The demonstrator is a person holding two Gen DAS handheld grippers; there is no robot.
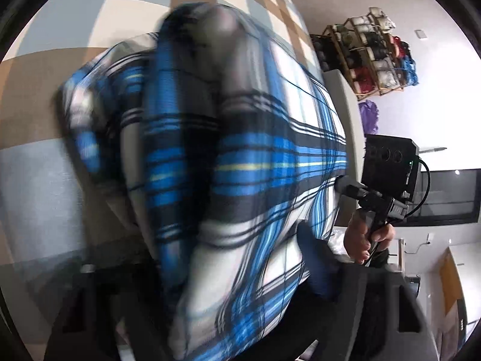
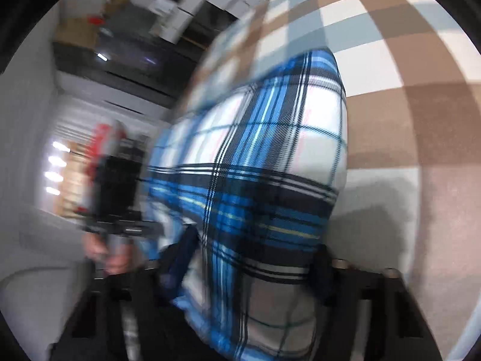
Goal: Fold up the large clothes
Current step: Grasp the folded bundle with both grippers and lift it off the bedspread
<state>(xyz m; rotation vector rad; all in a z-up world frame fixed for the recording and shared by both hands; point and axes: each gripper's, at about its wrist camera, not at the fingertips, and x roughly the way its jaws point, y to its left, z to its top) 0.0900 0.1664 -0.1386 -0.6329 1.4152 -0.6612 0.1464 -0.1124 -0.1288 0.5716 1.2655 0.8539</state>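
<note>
shirt (image 1: 240,180) draped between both sets of fingers, bunched over checked cloth (image 1: 45,105); left gripper (image 1: 228,294) pinching shirt; right gripper (image 2: 240,273) pinching shirt | progress: fold under way, not flat; smoothing left

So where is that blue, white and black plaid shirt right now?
The blue, white and black plaid shirt fills the middle of both wrist views, bunched over the brown, grey and cream checked cover, between the fingers of both grippers.
</note>
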